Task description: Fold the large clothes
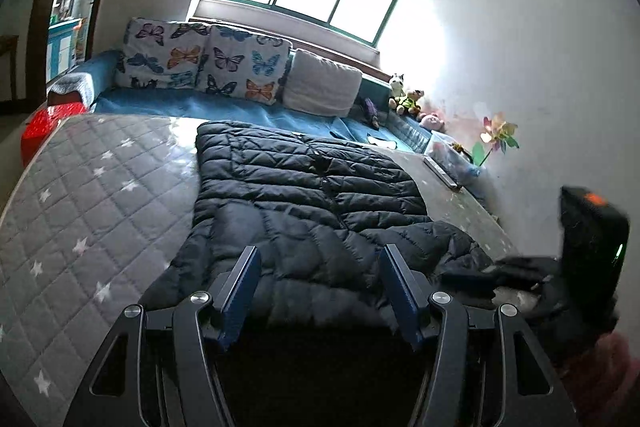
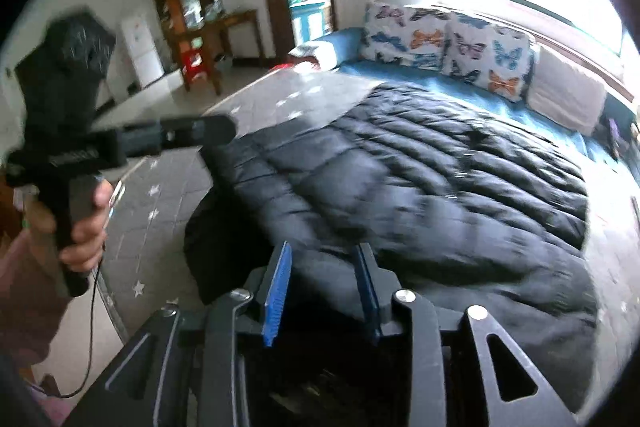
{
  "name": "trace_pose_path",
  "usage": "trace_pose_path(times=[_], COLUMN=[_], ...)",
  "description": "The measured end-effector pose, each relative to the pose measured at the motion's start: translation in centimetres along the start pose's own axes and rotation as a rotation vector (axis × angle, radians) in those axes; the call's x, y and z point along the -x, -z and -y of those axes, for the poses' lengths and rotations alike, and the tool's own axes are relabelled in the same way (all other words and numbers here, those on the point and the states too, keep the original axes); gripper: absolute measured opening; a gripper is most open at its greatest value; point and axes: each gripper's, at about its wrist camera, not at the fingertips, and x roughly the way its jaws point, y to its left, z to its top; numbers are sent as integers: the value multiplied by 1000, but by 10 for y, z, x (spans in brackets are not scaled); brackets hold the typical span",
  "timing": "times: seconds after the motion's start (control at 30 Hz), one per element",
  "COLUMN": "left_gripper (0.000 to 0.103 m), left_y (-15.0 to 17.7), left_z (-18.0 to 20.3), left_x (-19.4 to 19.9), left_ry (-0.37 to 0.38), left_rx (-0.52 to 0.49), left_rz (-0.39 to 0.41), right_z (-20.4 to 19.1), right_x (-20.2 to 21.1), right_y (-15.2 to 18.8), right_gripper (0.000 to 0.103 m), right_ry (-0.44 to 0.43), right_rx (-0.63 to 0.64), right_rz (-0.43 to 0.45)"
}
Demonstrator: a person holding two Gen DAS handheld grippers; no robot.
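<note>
on the grey star-quilted mattress [image 1: 80, 195] the black puffer jacket [image 1: 304, 195] lies spread flat, and with both the left gripper [image 1: 320, 291] and right gripper [image 2: 322, 291] parted and empty above it, we judge it light, puffy and slippery, best pinched at hem or sleeve edges.

The left gripper [image 1: 320, 267] is held angled downward with its jaws standing well apart and nothing pressed between the pads. The right gripper [image 2: 324, 271] is tilted down too, jaws narrower yet parted. The left hand [image 2: 86, 223] is wrapped around its handle.
</note>
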Motion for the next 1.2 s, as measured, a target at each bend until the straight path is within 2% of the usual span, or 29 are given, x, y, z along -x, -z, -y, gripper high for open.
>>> trace_pose_path(times=[0.03, 0.13, 0.2, 0.27, 0.4, 0.47, 0.67, 0.93, 1.2], left_gripper=[65, 64, 64, 63, 59, 57, 56, 56, 56], left_y=[-4, -11, -14, -14, -9, -3, 8, 16, 22], left_z=[4, 10, 17, 21, 10, 2, -17, -23, -22], left_x=[-8, -29, -43, -58, -87, -98, -111, -121, -122], left_ry=[1, 2, 1, -39, -110, -161, -160, -180, -199], left_rx=[-14, -36, -70, -121, -132, -143, -112, -119, -127], left_rz=[-12, -45, -55, -58, -110, -141, -159, -171, -175], right_z=[13, 59, 94, 122, 152, 155, 155, 158, 145], right_x=[7, 20, 23, 20, 5, -1, -24, -27, -25], right_y=[0, 3, 8, 14, 28, 34, 46, 56, 46], right_gripper=[38, 39, 39, 39, 39, 39, 39, 39, 39], right_ry=[13, 142, 197, 240, 229, 210, 228, 237, 319], right_rx=[-26, -93, -158, -205, -269, -282, -243, -233, -181], right_rz=[6, 18, 10, -6, -38, -48, -77, -68, -102])
